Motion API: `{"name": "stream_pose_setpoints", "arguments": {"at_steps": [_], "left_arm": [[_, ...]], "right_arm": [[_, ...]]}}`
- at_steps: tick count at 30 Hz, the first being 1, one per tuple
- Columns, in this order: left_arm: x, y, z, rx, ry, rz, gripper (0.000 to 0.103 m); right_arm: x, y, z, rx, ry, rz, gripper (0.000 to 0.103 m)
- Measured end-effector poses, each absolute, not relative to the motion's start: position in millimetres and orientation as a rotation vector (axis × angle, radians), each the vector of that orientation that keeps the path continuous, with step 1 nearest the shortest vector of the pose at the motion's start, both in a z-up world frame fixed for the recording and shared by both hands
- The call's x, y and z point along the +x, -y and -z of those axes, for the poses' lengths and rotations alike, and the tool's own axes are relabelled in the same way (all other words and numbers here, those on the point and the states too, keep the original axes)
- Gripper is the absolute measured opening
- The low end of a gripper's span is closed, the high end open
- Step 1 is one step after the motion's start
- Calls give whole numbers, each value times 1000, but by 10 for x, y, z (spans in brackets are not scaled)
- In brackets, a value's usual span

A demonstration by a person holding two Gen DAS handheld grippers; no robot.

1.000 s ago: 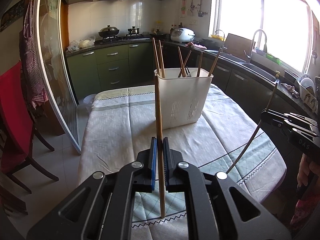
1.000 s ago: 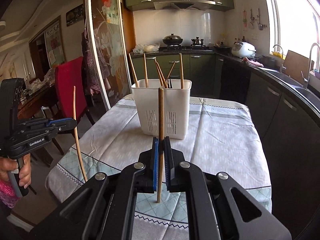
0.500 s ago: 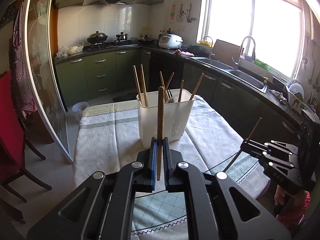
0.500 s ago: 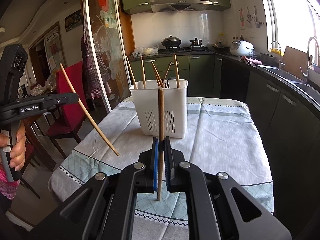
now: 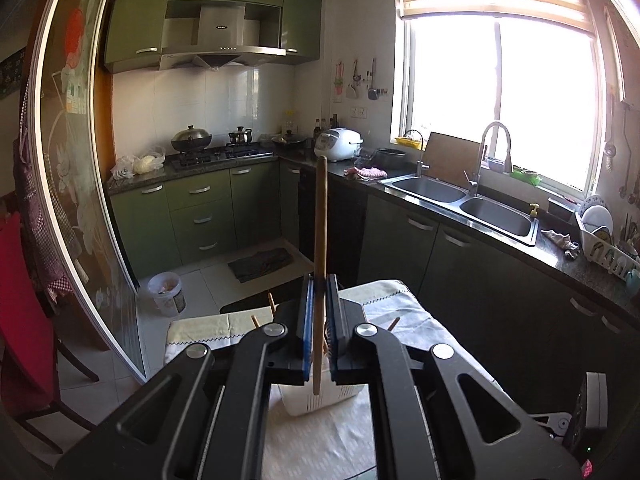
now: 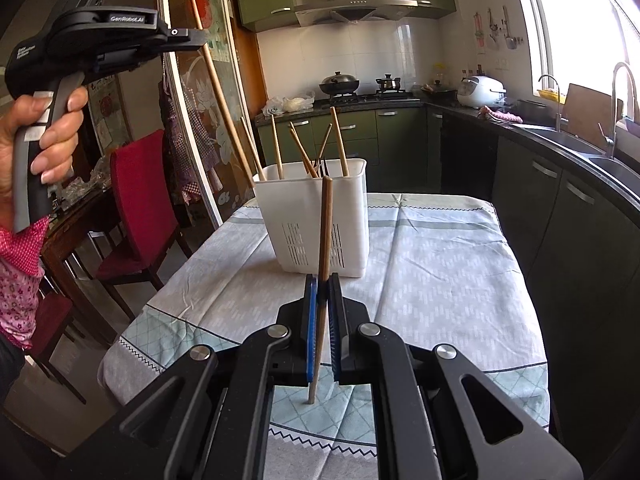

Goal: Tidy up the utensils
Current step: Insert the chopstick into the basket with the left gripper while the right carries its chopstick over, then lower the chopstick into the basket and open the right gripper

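Two grippers, each clamped on a round wooden chopstick, near the white holder.

The left gripper (image 5: 319,280) – black arms, blue pads – pinches a smooth tan chopstick (image 5: 320,240) upright above the holder (image 6: 316,220), a slotted white plastic box on the wrinkled checked tablecloth (image 6: 420,272). The right gripper (image 6: 323,280) nips a darker chopstick (image 6: 325,232) just in front of the holder, low over the cloth. More thin sticks (image 6: 338,140) lean inside the holder – tips splayed.
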State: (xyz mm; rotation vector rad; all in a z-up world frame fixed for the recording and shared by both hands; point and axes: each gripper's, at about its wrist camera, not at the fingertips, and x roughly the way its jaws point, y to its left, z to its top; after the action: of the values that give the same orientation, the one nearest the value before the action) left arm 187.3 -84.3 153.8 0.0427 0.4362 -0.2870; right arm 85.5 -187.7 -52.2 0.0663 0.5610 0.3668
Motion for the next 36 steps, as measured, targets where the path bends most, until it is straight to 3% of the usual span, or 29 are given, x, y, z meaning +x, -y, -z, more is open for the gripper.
{"name": "stream_pose_setpoints", "arguments": {"at_steps": [8,23,26,36], "left_arm": [[2344,945,-1459,27,-440,241,6],[2588,1067,-338,105,-602,195,6],[2533,1055,-284,98,-597,196,20],[1960,887,-102,39,-633,233,22]], "right_arm": [[862,1879,517,60,-564,-375,7],[864,1888,490,59,-563,-369,7],[875,1902,463,66,-560,-367,7],[1107,1973,4,61,-494,-383,7]]}}
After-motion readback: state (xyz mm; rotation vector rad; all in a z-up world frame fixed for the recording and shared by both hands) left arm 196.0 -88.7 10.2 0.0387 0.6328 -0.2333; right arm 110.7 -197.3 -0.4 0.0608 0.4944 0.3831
